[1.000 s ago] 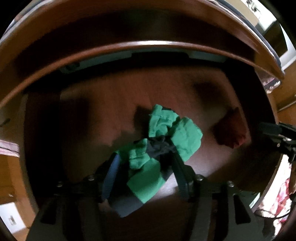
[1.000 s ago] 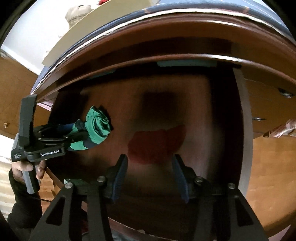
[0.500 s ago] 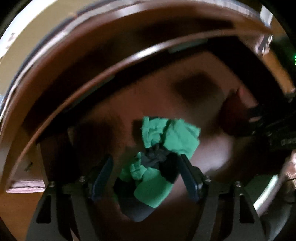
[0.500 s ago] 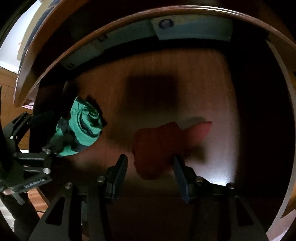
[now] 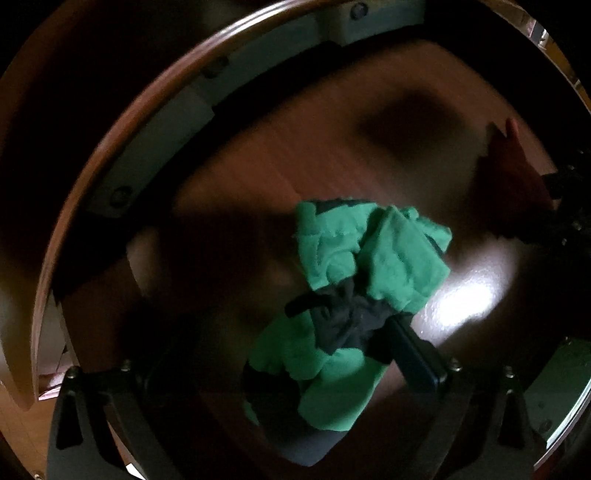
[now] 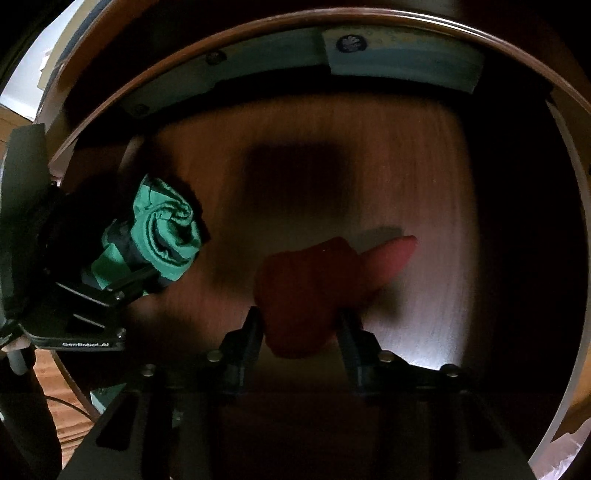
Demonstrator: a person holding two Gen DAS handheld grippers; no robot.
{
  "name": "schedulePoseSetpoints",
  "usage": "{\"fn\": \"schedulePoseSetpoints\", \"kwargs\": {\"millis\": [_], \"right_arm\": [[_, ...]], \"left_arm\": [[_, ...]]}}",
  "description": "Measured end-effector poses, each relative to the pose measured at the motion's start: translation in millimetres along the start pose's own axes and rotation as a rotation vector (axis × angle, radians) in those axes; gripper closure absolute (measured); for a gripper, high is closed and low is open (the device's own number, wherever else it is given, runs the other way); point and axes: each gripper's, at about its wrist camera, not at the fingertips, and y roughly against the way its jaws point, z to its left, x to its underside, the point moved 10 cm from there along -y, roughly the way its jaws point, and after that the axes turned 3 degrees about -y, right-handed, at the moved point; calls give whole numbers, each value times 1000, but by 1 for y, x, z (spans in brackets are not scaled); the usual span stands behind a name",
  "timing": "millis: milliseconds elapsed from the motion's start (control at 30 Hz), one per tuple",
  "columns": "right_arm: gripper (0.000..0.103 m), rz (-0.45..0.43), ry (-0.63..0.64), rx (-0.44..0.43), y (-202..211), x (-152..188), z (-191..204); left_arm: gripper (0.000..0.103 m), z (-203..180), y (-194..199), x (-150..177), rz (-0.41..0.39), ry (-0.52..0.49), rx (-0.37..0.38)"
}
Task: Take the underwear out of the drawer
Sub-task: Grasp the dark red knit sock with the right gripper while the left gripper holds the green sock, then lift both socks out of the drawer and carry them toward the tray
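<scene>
A green and dark underwear (image 5: 354, 273) lies crumpled on the wooden floor of the drawer (image 5: 295, 155). My left gripper (image 5: 280, 343) points down over it. Its jaws are opening wide and the cloth lies loose between them, against the right finger (image 5: 413, 354). The right wrist view shows the same green bundle (image 6: 166, 236) at the left. A red underwear (image 6: 303, 291) lies in the middle of the drawer floor (image 6: 406, 166). My right gripper (image 6: 301, 325) is closing on it, and the cloth fills the gap between both fingers. The red piece (image 5: 513, 184) also shows at the right edge.
The drawer's curved wooden rim (image 6: 332, 22) and a pale rail with screws (image 5: 155, 147) run along the far side. A bright glare (image 5: 461, 302) lies on the drawer floor. Light wood flooring (image 6: 48, 373) shows outside at the lower left.
My left gripper's jaws have spread wide, letting go of the green underwear, while the hand shifted and rolled. My right gripper sank onto the red underwear and narrowed around it.
</scene>
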Motion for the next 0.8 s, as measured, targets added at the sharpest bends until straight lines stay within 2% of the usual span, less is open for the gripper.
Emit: {"fn": "schedulePoseSetpoints", "kwargs": {"millis": [33,67,100,133,167,200,233,300,367,433,500,600,700,800], "right_arm": [[62,-7,-4,-4,1,1,0],[63,-13,-3,-8,6,3,-5],[63,-28,-7,-17,10,5,-5],[64,-40,-12,-26,13,4,-6],[64,-54,-18,-39,16,5,-5],[65,-76,-26,-57,20,5,-5],[65,-96,-32,-64,25,4,-3],[65,-164,-40,-71,35,1,-1],[65,-237,-48,-87,49,-1,0],[65,-306,-60,-108,63,0,3],[65,-393,-59,-111,79,0,8],[65,-510,-65,-140,100,7,16],[65,-583,-78,-142,112,13,17],[65,-626,-101,-145,120,16,13]], "left_arm": [[5,-5,1,-2,-4,-6,7],[12,-11,4,-4,-16,-14,22],[24,-13,5,-3,-26,-20,41],[31,-21,8,-4,-34,-18,80],[50,-28,10,-5,-36,-6,119],[60,-35,12,-6,-38,19,165],[60,-41,14,-7,-48,33,162],[71,-50,19,-11,-69,44,138],[78,-57,27,-15,-109,71,75],[81,-61,38,-22,-165,126,34],[82,-69,45,-27,-200,177,45],[83,-90,62,-38,-294,253,64],[83,-107,84,-47,-402,334,75],[83,-110,102,-48,-494,394,54]]}}
